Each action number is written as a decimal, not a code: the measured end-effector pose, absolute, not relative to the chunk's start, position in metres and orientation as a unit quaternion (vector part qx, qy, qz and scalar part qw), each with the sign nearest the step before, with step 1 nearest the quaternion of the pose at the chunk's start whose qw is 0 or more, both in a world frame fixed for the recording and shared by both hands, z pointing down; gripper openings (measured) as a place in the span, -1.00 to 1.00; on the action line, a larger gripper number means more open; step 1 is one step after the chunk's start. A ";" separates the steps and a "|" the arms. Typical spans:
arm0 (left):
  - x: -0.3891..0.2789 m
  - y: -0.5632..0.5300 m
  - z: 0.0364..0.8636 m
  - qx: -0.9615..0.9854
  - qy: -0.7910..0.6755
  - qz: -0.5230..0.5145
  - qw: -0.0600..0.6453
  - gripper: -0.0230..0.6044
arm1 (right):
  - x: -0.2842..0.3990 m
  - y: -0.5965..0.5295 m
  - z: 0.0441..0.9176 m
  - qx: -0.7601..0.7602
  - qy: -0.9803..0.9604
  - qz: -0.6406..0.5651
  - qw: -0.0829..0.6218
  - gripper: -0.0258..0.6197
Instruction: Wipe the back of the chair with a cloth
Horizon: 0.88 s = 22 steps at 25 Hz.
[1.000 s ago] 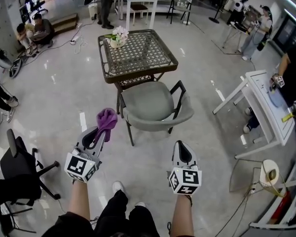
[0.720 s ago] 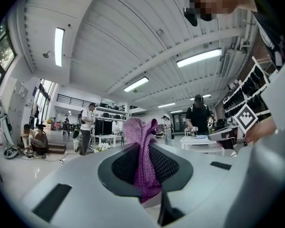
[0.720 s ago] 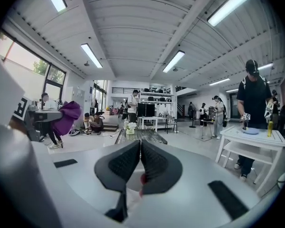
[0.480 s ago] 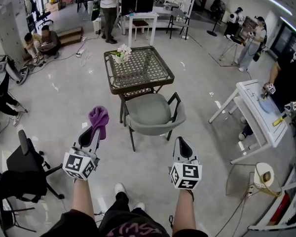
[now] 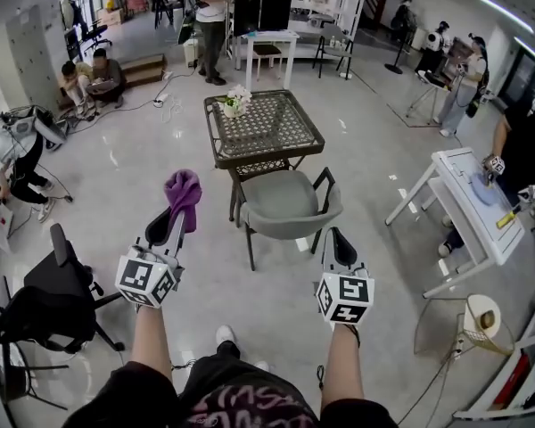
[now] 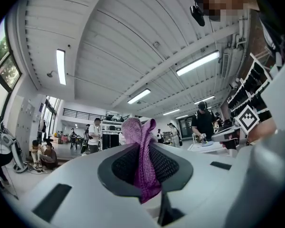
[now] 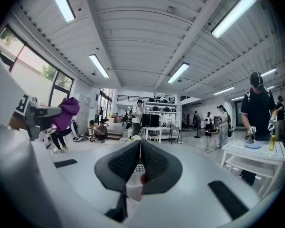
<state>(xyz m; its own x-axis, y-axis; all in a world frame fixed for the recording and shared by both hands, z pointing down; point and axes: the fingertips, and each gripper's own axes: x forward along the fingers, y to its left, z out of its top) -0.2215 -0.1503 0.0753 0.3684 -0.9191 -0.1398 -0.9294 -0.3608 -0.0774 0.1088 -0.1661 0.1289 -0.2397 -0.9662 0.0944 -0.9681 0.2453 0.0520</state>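
A grey armchair (image 5: 286, 206) with black arms stands in front of me, tucked against a wicker table; its curved back faces me. My left gripper (image 5: 176, 221) is shut on a purple cloth (image 5: 183, 191), held up left of the chair and apart from it. In the left gripper view the cloth (image 6: 141, 158) hangs pinched between the jaws and sticks out above them. My right gripper (image 5: 333, 239) is shut with nothing in it, just short of the chair's right side. In the right gripper view, the cloth (image 7: 65, 113) shows at the left.
The wicker-topped table (image 5: 264, 127) carries a small flower pot (image 5: 236, 102). A black office chair (image 5: 49, 297) stands at my left, a white desk (image 5: 471, 205) at my right with a person beside it. Several people are at the room's far side. Glossy floor surrounds the chair.
The view has drawn slightly back and tilted; both grippers have lifted a little. The cloth stays clamped in the left gripper, and the chair has not moved.
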 end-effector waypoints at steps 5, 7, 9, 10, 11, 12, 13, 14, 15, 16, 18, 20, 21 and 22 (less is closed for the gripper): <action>-0.224 -0.129 0.074 -0.817 0.570 0.035 0.079 -0.71 | 0.115 -0.155 0.120 0.611 -0.791 0.011 0.033 -0.83; -0.223 -0.124 0.071 -0.816 0.571 0.041 0.077 -0.71 | 0.116 -0.153 0.118 0.610 -0.792 0.013 0.028 -0.83; -0.221 -0.122 0.068 -0.816 0.572 0.041 0.078 -0.71 | 0.117 -0.151 0.117 0.609 -0.793 0.016 0.026 -0.84; -0.221 -0.121 0.067 -0.815 0.573 0.039 0.079 -0.71 | 0.116 -0.151 0.117 0.608 -0.793 0.016 0.026 -0.84; -0.220 -0.119 0.066 -0.814 0.573 0.038 0.081 -0.71 | 0.116 -0.150 0.117 0.607 -0.794 0.017 0.027 -0.84; -0.219 -0.118 0.065 -0.814 0.573 0.038 0.083 -0.71 | 0.115 -0.150 0.117 0.606 -0.795 0.017 0.027 -0.84; -0.217 -0.117 0.064 -0.815 0.573 0.038 0.086 -0.71 | 0.113 -0.149 0.118 0.604 -0.796 0.017 0.028 -0.84; -0.216 -0.116 0.064 -0.815 0.571 0.037 0.088 -0.71 | 0.111 -0.149 0.118 0.602 -0.798 0.016 0.029 -0.84; -0.215 -0.115 0.064 -0.816 0.570 0.035 0.091 -0.71 | 0.110 -0.148 0.119 0.601 -0.798 0.015 0.029 -0.84; -0.213 -0.114 0.064 -0.816 0.569 0.033 0.095 -0.71 | 0.109 -0.148 0.119 0.600 -0.799 0.015 0.028 -0.84; -0.212 -0.113 0.066 -0.815 0.570 0.031 0.099 -0.71 | 0.108 -0.149 0.120 0.599 -0.800 0.015 0.026 -0.84; -0.210 -0.114 0.067 -0.813 0.572 0.027 0.102 -0.71 | 0.109 -0.151 0.120 0.598 -0.801 0.013 0.027 -0.84; -0.208 -0.114 0.068 -0.813 0.572 0.025 0.103 -0.71 | 0.110 -0.151 0.120 0.599 -0.800 0.013 0.028 -0.84; -0.207 -0.114 0.069 -0.813 0.572 0.023 0.101 -0.71 | 0.111 -0.151 0.120 0.599 -0.800 0.012 0.028 -0.84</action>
<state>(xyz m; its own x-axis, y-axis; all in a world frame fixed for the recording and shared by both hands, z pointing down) -0.2065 -0.1139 0.0687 0.3440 -0.9262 -0.1542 -0.9357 -0.3246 -0.1381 0.1115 -0.1511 0.1195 -0.2811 -0.9578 0.0596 -0.9592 0.2824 0.0138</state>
